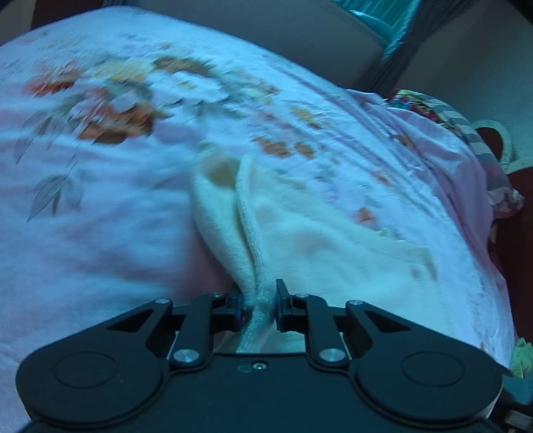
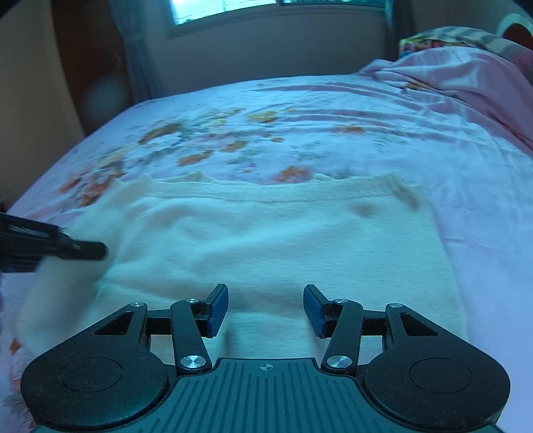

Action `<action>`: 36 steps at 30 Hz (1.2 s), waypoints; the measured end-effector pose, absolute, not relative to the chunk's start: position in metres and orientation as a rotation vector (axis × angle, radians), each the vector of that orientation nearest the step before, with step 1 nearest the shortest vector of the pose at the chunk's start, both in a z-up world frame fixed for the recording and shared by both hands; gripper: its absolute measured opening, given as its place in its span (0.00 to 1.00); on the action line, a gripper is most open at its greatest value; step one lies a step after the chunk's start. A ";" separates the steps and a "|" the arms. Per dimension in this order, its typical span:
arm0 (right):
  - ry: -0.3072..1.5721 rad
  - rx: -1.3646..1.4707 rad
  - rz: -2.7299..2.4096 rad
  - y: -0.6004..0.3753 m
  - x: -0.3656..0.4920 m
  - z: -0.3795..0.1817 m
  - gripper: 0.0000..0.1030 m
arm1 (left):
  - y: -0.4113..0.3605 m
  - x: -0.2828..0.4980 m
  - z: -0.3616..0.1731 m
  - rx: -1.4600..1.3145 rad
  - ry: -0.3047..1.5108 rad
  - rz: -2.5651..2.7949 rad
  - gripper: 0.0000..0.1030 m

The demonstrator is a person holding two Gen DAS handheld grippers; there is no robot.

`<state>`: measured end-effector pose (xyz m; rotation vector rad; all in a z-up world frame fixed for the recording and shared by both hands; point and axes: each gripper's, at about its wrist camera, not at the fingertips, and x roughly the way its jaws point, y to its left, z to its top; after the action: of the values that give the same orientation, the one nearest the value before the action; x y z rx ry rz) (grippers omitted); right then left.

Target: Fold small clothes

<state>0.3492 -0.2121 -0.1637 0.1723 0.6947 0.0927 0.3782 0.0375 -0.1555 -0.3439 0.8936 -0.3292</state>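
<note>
A small cream knitted garment (image 2: 283,233) lies spread on the bed, with brownish marks near its far right corner. My left gripper (image 1: 260,308) is shut on a bunched edge of this garment (image 1: 233,213) and lifts it off the bed. It shows in the right wrist view as a dark bar (image 2: 76,248) at the garment's left side. My right gripper (image 2: 266,308) is open and empty, just above the garment's near edge.
The bed has a pink floral sheet (image 2: 233,140). A rumpled pink cover (image 2: 466,76) and a colourful pillow (image 2: 433,38) lie at the far right. A window (image 2: 226,10) and wall stand beyond the bed. A dark bed frame (image 1: 513,206) shows at the right.
</note>
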 end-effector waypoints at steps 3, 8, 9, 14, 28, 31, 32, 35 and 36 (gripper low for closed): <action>0.721 0.178 0.098 -0.222 0.353 -0.168 0.48 | -0.002 0.372 -0.128 -0.293 0.868 -0.413 0.14; 0.666 0.256 0.081 -0.263 0.337 -0.151 0.48 | -0.091 0.360 -0.114 -0.248 0.873 -0.528 0.14; 0.660 0.280 0.076 -0.275 0.332 -0.149 0.48 | -0.107 0.358 -0.118 -0.245 0.889 -0.541 0.14; 0.674 0.322 0.046 -0.327 0.309 -0.151 0.48 | -0.176 0.339 -0.154 -0.196 0.998 -0.575 0.18; 0.742 0.557 0.196 -0.337 0.321 -0.155 0.48 | -0.102 0.319 -0.126 -0.123 0.926 -0.386 0.44; 0.772 0.614 0.191 -0.334 0.336 -0.165 0.48 | -0.082 0.320 -0.141 -0.103 0.930 -0.318 0.44; 0.768 0.632 0.193 -0.334 0.341 -0.166 0.48 | -0.079 0.321 -0.147 -0.114 0.938 -0.321 0.45; 0.785 0.597 0.163 -0.330 0.360 -0.169 0.48 | -0.081 0.321 -0.158 -0.132 0.945 -0.338 0.46; 0.788 0.592 0.157 -0.329 0.364 -0.170 0.48 | -0.082 0.321 -0.160 -0.147 0.951 -0.351 0.46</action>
<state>0.3641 -0.3289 -0.1699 0.5919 0.7878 0.1571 0.3213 -0.0824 -0.1598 -0.1468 0.9512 -0.3505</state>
